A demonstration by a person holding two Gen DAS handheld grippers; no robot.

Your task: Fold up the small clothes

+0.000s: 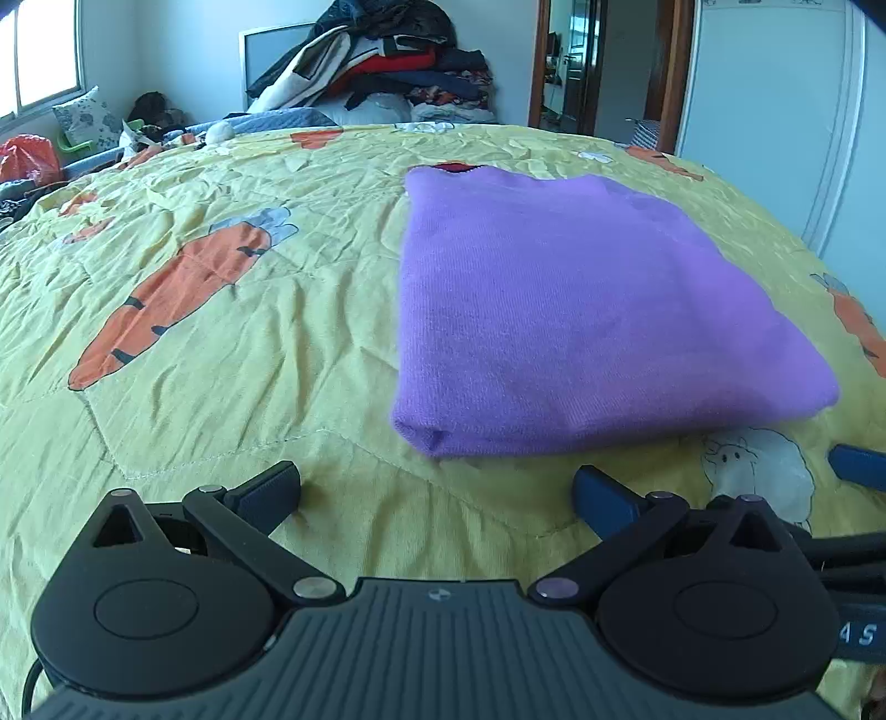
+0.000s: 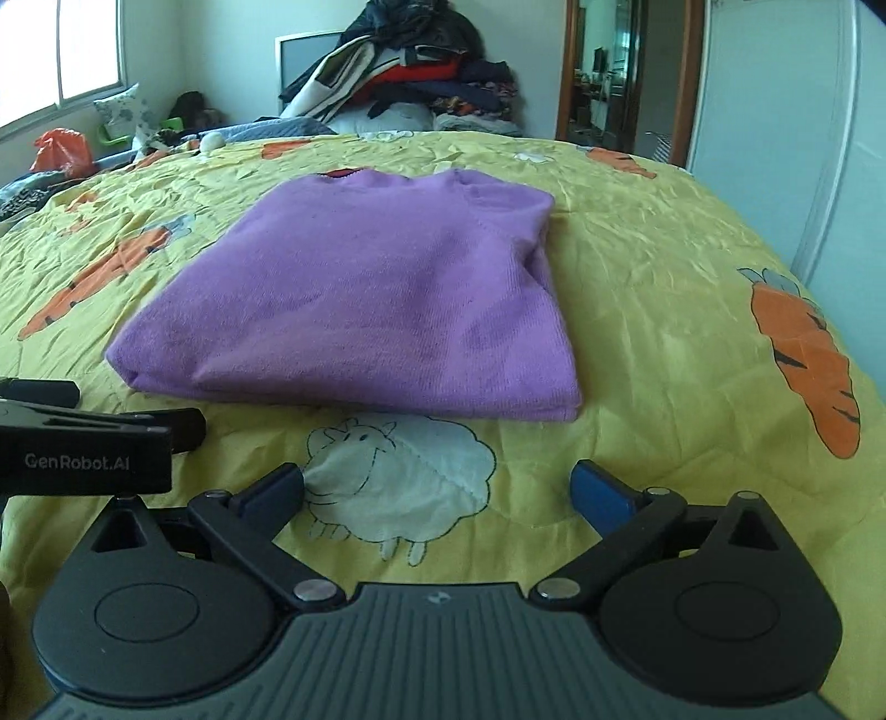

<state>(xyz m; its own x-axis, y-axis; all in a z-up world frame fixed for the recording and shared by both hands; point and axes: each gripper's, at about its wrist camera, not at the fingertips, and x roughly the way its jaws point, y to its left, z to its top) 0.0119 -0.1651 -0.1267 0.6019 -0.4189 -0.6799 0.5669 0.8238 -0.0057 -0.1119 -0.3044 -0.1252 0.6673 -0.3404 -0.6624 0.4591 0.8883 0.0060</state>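
both claws spread wide, folded purple top lying free on the bed

nearest the lens in the left wrist view is the left claw (image 1: 437, 487), its two dark blue fingers (image 1: 601, 493) spread wide apart with only yellow quilt between them. nothing is pinched. in the right wrist view the right claw (image 2: 437, 490) sits the same way, spread as wide as it goes, with the white sheep print (image 2: 398, 476) of the quilt showing in the gap between its fingers and nothing held.

the task's thing, a purple top (image 1: 581, 310), lies folded into a compact rectangle on the yellow quilt (image 1: 221, 399) of the bed. it rests flat, just beyond both claws and apart from them. in the left view it sits ahead and to the right; in the right view the purple top (image 2: 365, 299) sits ahead and a little to the left. so it lies between the lines of the two claws. its near folded edge faces the cameras, and a sliver of red and dark fabric peeks out at its far edge.

the left claw also shows at the left border of the right view (image 2: 138, 423), low over the quilt near the top's near left corner, not touching it.

the quilt is crumpled and printed with orange carrots (image 1: 177, 299). behind the bed stands a heap of clothes (image 1: 387, 61) against the wall, with a doorway (image 1: 603, 66) to its right and a window (image 1: 39, 50) at far left.
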